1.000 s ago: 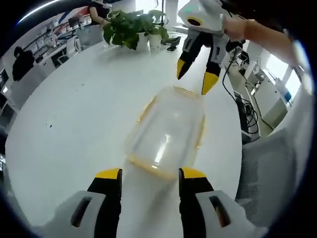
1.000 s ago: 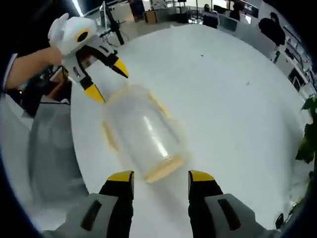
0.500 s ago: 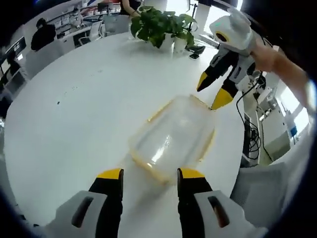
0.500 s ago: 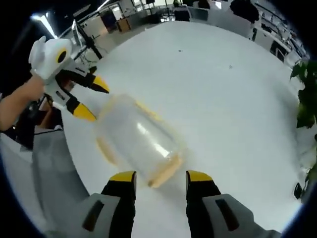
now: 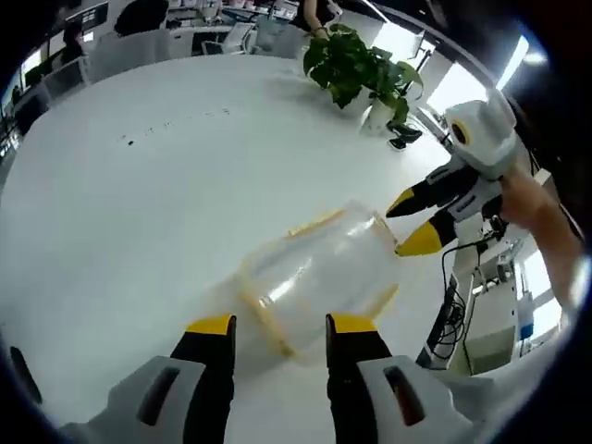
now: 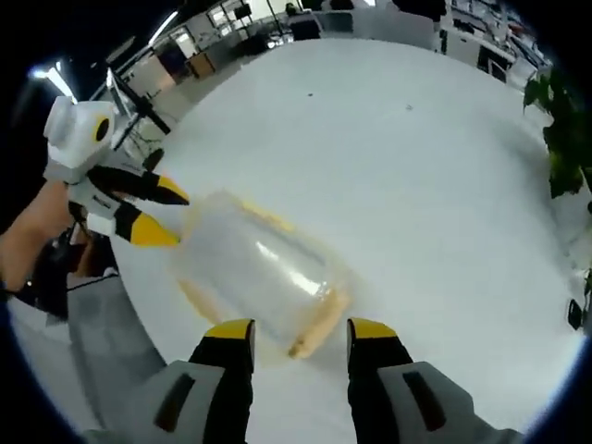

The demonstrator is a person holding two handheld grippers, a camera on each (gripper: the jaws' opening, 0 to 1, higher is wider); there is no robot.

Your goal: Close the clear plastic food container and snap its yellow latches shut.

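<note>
- The counter [image 5: 139,203] is a large round surface, white, smooth and matt, with a few tiny dark specks far from the tools. In the right gripper view its curved edge runs along the left side [image 6: 444,185].
- The clear plastic food container [image 5: 319,273] lies on the counter between the two tools. It is a long box with rounded corners and glossy transparent walls that show bright reflections. In the right gripper view [image 6: 259,273] it looks hazy and its near end lies just in front of the jaws.
- The yellow latches [image 5: 314,222] are thin flat strips along the rim of the container. In the right gripper view one wider latch [image 6: 319,324] lies at the near end, and I cannot tell whether it is snapped down.
- The potted plant [image 5: 356,65] stands far on the counter, with broad green leaves and a small white pot.
- The left tool [image 5: 276,326] has two black jaws with yellow tips, standing apart and holding nothing; the near end of the container lies just in front of them. From the other side [image 6: 157,213] its pointed tips are spread and reach the far end of the container.
- The right tool [image 6: 299,330] is of the same kind, with its jaws apart and empty. In the left gripper view [image 5: 412,222] its white body is held by a hand [image 5: 527,199], and the lower yellow tip is at the container's far corner.
</note>
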